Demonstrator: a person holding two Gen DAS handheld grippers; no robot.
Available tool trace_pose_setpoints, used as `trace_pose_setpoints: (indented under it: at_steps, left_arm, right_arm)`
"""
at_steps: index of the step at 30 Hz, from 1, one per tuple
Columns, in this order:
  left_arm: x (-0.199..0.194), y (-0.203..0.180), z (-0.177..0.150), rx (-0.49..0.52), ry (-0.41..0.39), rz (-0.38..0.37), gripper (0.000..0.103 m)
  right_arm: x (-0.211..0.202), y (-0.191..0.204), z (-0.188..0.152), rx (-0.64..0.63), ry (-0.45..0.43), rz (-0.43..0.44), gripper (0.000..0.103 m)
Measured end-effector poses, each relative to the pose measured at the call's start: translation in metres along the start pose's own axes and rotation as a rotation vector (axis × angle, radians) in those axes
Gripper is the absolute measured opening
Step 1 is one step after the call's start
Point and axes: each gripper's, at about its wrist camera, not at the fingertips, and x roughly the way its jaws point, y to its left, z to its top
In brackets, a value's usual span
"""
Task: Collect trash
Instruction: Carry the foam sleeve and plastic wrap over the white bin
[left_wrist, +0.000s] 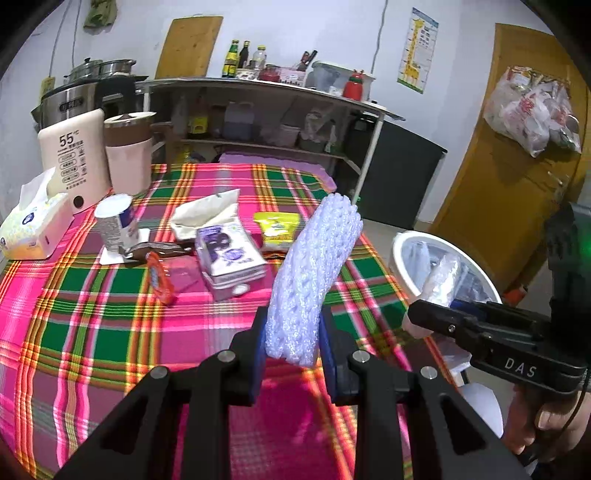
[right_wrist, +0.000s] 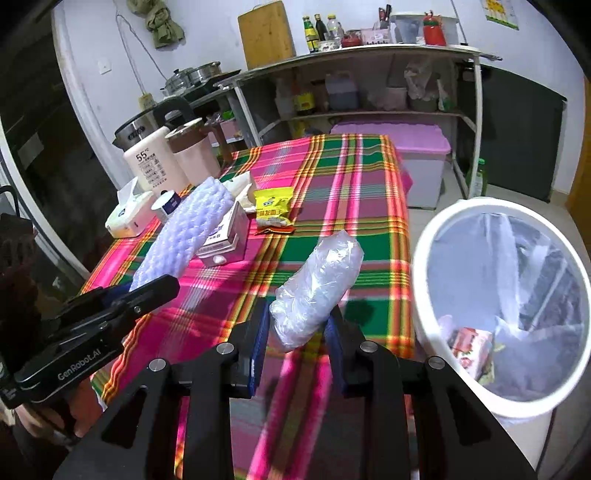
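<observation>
You have two tongs, one in each hand, and each one grips one piece of trash. Your left tongs (left_wrist: 291, 347) pinch one white foam net sleeve (left_wrist: 314, 273) between the blue pads, and it sticks up over the desk (left_wrist: 92, 332) with the pink and green checked cloth. Your right tongs (right_wrist: 297, 343) squeeze one crumpled clear plastic bag (right_wrist: 317, 288), held up above the cloth near the desk's edge. One white trash bin (right_wrist: 424, 295) stands on the floor just beside the desk, lined with a clear bag, and you can see one pink printed wrapper (right_wrist: 471, 347) lying inside it. Still on the desk are one small purple carton (left_wrist: 231, 254), one yellow snack packet (left_wrist: 277, 227), one orange wrapper (left_wrist: 159, 273), one white cup (left_wrist: 114, 221) and one brown wrapper (left_wrist: 162, 251) beside it. Two tissue packs are there too: one open box (left_wrist: 33, 225) at the far left and one soft pack (left_wrist: 207, 214) behind the carton. One cream water warmer (left_wrist: 74, 155) and one pink jug (left_wrist: 129, 151) stand at the back.
</observation>
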Motion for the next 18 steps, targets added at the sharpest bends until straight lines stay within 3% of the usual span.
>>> trace_pose_setpoints:
  at_steps: [18]
  left_arm:
    - [0.0,-0.056,0.002,0.076,0.012,-0.059,0.027]
  right_arm:
    - [-0.048,-0.044,-0.017,0.074,-0.064,-0.046,0.03]
